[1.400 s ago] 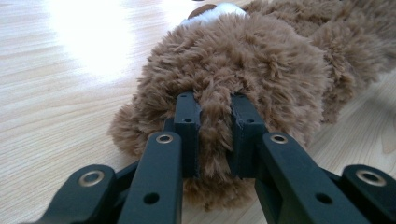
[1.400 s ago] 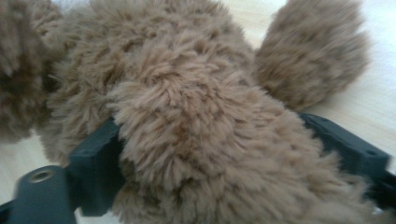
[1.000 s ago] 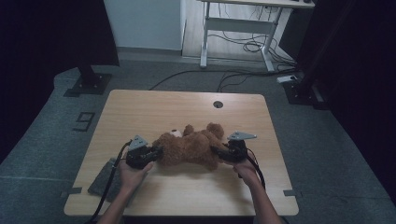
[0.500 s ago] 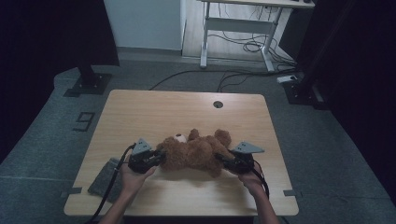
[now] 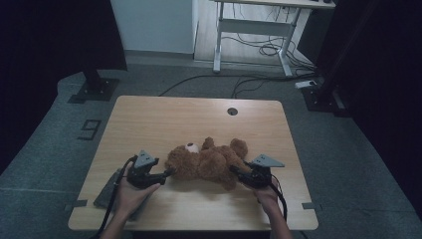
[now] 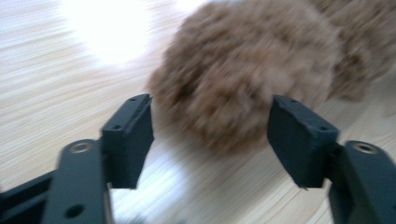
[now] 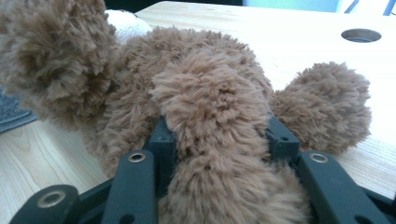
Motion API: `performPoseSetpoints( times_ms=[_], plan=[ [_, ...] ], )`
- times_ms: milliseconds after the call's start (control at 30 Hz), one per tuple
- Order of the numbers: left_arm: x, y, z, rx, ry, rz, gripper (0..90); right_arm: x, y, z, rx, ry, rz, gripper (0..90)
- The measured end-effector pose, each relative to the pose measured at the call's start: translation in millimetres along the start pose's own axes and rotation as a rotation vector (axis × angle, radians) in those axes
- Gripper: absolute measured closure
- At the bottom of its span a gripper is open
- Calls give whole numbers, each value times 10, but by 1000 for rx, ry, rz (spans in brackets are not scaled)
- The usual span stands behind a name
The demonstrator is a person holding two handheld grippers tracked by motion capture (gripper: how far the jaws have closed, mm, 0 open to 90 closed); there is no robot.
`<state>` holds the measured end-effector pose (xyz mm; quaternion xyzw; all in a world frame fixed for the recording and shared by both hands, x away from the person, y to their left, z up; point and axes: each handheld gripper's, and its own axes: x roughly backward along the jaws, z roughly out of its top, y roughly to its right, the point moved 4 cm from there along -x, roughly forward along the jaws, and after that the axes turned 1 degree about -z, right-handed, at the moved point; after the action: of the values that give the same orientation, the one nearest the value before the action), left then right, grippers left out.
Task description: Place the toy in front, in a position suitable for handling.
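A brown teddy bear lies on the wooden table, head to the left and legs to the right. My left gripper sits just left of its head. Its jaws have just been opening and stand wide apart in the left gripper view; the furry head lies just beyond them, untouched. My right gripper is at the bear's right end. In the right gripper view its jaws have just been easing apart, but the pads still press on a plush leg.
A grey pad lies at the table's front left edge under my left forearm. A round cable hole sits near the far edge. Beyond the table are a white desk frame, floor cables and black stand bases.
My left gripper has let go of the bear's head, opened wide and drawn back a little to the left. My right gripper has pulled the leg rightward and nearer, stretching the bear out.
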<state>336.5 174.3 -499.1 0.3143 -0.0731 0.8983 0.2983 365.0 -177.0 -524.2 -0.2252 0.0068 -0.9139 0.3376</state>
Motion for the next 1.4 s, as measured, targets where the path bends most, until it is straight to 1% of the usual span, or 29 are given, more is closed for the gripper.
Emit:
performPoseSetpoints(
  times_ms=[133,267,367,433,533,633,767,900,967,1133,1267,1400],
  plan=[
    [149,-68,-154,35,-9,23,262,-4,9,-8,-33,-1,-2,565],
    [210,-155,-276,68,-14,37,253,-7,14,-9,-35,1,1,561],
    [238,-232,-333,82,-17,56,246,-7,19,-14,-36,1,3,557],
    [277,-262,-367,94,-21,58,238,-5,23,-19,-40,0,5,553],
    [325,-295,-451,101,-45,63,221,-6,29,-29,-50,4,9,545],
    [349,-348,-562,113,-61,77,216,-7,30,-38,-59,5,11,540],
    [334,-427,-712,144,-87,95,216,-6,30,-41,-55,7,9,537],
    [299,-455,-848,154,-120,114,203,-5,32,-45,-52,9,10,534],
    [290,-452,-883,149,-132,122,186,-7,37,-48,-53,10,11,530],
    [285,-451,-880,153,-122,118,185,-5,36,-53,-54,9,12,525],
    [256,-475,-913,160,-136,123,184,-9,45,-62,-59,11,15,518],
    [241,-481,-925,163,-130,130,184,-6,44,-65,-56,11,14,517]
  ],
)
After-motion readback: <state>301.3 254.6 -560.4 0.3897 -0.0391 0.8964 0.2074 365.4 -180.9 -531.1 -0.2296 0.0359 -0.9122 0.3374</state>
